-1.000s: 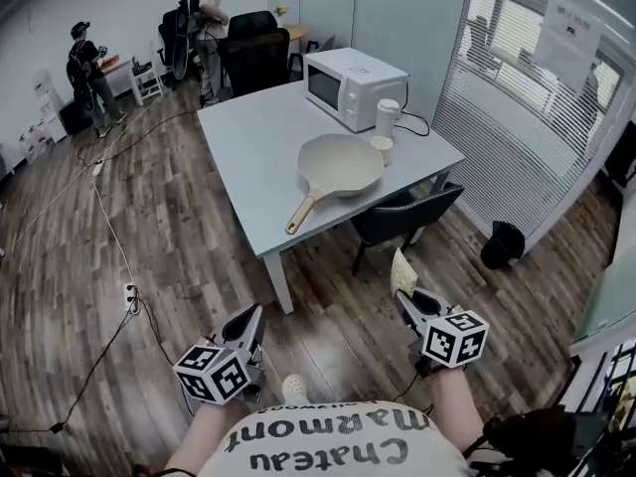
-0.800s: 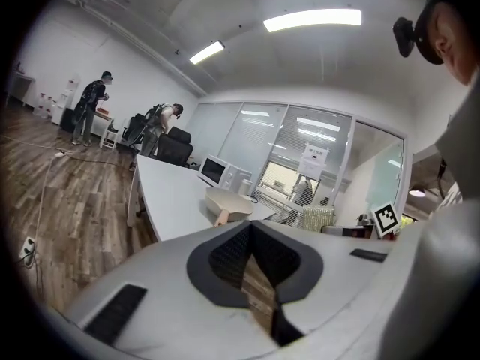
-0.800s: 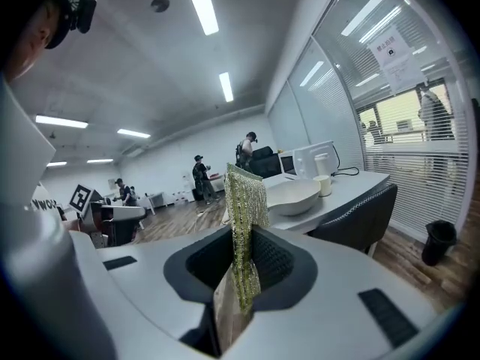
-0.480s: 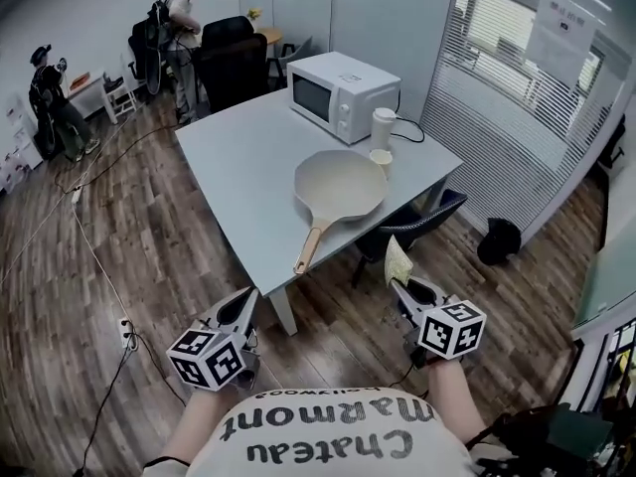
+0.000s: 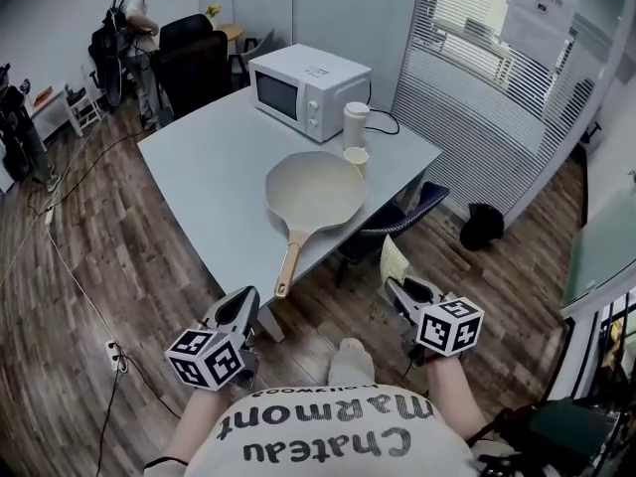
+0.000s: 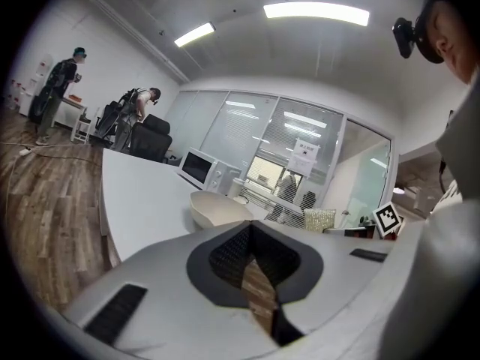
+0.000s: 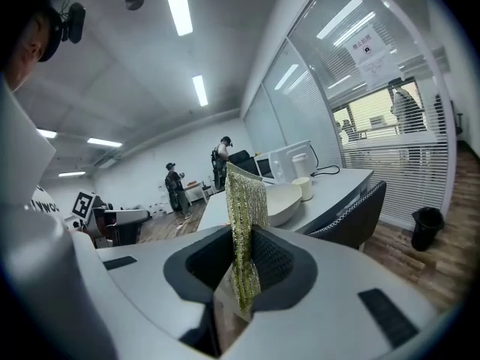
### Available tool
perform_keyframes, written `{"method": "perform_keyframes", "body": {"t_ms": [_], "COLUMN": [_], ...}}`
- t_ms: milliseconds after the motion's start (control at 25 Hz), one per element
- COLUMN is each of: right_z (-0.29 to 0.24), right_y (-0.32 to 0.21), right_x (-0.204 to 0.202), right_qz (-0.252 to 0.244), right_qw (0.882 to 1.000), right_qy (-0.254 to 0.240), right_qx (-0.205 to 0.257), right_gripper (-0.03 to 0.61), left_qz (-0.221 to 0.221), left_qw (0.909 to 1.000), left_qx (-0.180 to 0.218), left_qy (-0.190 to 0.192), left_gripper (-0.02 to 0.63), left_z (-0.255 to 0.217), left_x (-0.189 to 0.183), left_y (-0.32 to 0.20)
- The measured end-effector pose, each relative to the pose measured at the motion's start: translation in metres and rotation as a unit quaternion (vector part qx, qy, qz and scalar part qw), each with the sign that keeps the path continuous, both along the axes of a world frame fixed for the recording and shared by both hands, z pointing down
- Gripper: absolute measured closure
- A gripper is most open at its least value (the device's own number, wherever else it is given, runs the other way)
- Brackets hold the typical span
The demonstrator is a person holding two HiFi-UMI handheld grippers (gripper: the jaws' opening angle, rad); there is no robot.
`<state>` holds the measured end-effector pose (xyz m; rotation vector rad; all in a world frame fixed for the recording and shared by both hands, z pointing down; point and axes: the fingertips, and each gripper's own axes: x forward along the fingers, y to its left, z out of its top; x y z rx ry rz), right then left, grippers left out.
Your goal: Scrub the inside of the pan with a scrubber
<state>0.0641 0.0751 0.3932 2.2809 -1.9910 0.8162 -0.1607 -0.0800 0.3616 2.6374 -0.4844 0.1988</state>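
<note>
Nearest the viewer, both hand-held grippers carry a cube faced with black-and-white square markers. The left gripper (image 5: 244,300) has its smooth grey jaws pressed together with nothing between them. The right gripper (image 5: 398,288) is clamped on the scrubber (image 5: 394,262), a thin, flat, rectangular pad of glittery yellow-green mesh that stands upright out of the ribbed dark pads. Below them lies a floor (image 5: 70,296) of dark wood-grain planks. Farther off, well apart from both grippers, the pan (image 5: 314,189) rests on the matte pale grey table (image 5: 199,182). It is round, shallow and cream-coloured, and its light wooden handle (image 5: 289,266) reaches toward the table's near edge. Just beyond the pan stand a small paper cup (image 5: 357,160), a tall white cylindrical cup (image 5: 356,124) and a boxy white microwave (image 5: 303,89). Slatted blinds (image 5: 467,58) close the background.
</note>
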Motion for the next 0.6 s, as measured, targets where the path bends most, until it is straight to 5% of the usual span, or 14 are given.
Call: {"method": "perform_keyframes", "body": {"t_ms": [280, 600], "right_z": [0.002, -0.001], "right_y": [-0.079, -0.191], "right_x": [0.061, 0.138], "right_qz": [-0.042, -0.143], "right_qw": [0.999, 0.989], "right_qy": [-0.006, 0.013], "right_qx": [0.01, 0.019], "right_gripper": [0.511, 0.511], "left_qz": [-0.046, -0.152], "left_qw": [0.9989, 0.9883], "left_qx": [0.003, 0.011], "left_qy": [-0.004, 0.012], "left_gripper": [0.617, 0.617], "left_z": [-0.001, -0.001], "left_x": [0.046, 0.095], "left_y": [-0.051, -0.113]}}
